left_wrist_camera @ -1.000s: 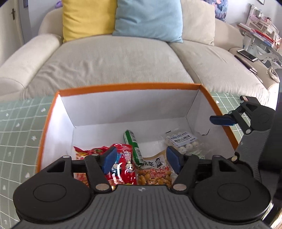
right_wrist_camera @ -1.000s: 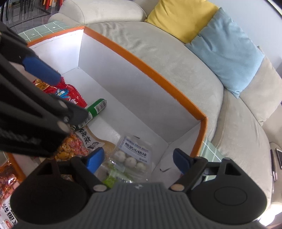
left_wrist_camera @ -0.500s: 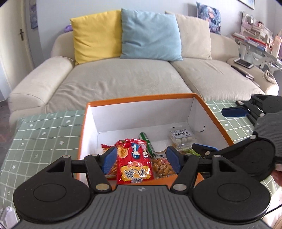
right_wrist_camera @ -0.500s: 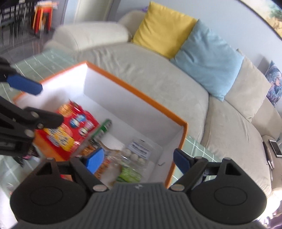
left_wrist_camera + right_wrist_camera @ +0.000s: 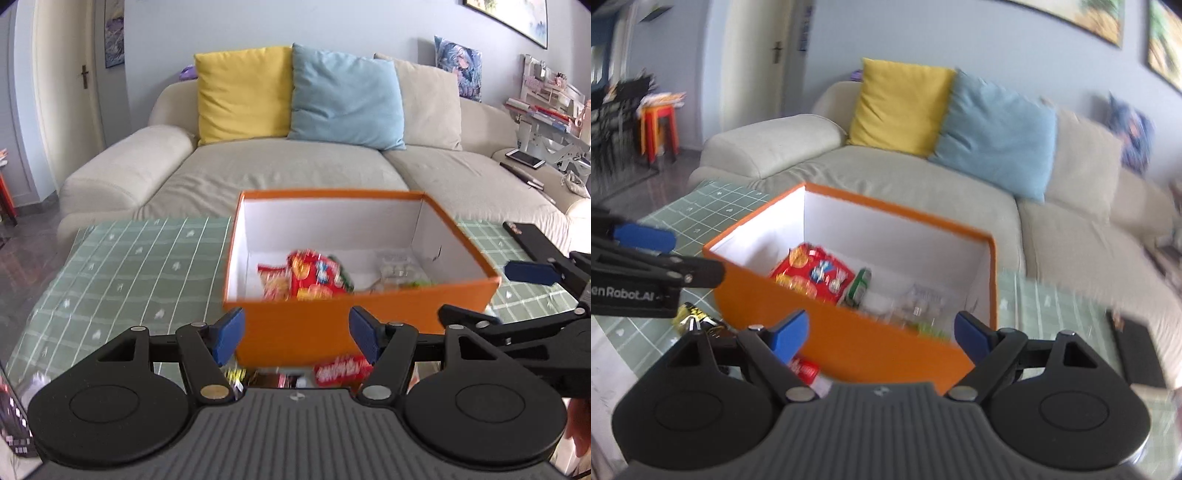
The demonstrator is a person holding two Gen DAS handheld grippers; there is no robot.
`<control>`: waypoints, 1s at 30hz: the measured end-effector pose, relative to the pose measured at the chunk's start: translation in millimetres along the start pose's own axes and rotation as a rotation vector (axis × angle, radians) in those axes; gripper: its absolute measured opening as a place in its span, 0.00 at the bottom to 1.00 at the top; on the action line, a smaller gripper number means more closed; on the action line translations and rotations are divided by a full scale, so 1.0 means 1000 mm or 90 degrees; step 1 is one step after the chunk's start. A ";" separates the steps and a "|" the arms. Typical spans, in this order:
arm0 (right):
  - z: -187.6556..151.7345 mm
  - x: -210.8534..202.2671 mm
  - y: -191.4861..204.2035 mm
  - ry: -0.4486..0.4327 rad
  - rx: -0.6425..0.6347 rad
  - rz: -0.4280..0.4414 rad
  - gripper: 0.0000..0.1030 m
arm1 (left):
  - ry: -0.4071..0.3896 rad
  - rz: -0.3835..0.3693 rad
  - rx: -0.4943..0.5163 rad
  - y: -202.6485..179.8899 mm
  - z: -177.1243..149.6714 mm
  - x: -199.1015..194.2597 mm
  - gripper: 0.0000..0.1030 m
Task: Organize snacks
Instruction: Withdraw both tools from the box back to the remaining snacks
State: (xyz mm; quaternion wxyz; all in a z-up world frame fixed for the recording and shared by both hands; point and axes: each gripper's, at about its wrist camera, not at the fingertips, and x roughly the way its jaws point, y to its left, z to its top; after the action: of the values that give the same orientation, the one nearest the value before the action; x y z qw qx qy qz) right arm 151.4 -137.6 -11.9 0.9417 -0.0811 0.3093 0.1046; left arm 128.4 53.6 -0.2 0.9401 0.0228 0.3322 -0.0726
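1. Your left gripper point(image 5: 295, 334) and right gripper point(image 5: 879, 338) both stand wide apart with nothing between the pads, held in front of the orange box point(image 5: 332, 328) near its front wall
2. Inside the box you have one red snack bag point(image 5: 314, 275) on the left, one green tube point(image 5: 860, 288) beside it, and one clear pack point(image 5: 397, 267) to the right; blur hides anything more
3. On the green checked cloth point(image 5: 122, 258), just in front of the box, lie one red packet point(image 5: 341, 369) and one yellow-and-black packet point(image 5: 692, 314), not yet stored
4. Risk, as I judge it: reach low for those packets and a finger may catch the box wall and push the box, or pinch the cloth along with the wrapper
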 end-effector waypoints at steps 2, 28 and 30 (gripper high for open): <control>-0.012 -0.003 0.001 0.006 0.025 -0.008 0.81 | 0.005 0.002 -0.008 0.002 -0.010 0.000 0.74; -0.112 0.001 0.031 0.074 0.034 -0.064 0.82 | 0.075 0.021 -0.019 0.016 -0.087 0.014 0.49; -0.110 0.003 0.030 0.075 0.035 -0.066 0.82 | 0.068 0.022 -0.025 0.021 -0.085 0.016 0.62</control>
State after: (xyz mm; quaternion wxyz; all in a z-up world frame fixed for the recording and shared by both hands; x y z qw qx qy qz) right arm 84.1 -132.2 -104.2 0.9278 -0.0771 0.3627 0.0421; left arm 91.1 79.8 -76.8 0.9224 0.0138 0.3830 -0.0487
